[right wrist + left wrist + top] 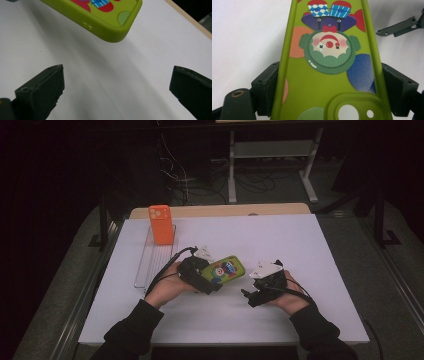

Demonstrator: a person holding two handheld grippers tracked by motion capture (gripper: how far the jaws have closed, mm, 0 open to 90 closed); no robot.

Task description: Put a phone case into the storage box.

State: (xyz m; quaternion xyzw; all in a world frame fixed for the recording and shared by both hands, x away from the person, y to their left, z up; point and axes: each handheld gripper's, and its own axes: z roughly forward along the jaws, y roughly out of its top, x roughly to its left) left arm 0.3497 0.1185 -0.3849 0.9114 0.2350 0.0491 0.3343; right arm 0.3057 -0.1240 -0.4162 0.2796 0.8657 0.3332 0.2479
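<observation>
The green phone case is pinched across its long sides by the left gripper, held just above the white table near its centre. The right gripper, at the case's four o'clock, is kept apart from it, jaws spread wide on nothing. An orange phone case is seen at ten o'clock, propped on a wire rack.

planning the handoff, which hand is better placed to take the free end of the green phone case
Right. The right gripper has open, empty jaws facing the free end of the green phone case, close by. The left gripper is already shut on the case's other end.
</observation>
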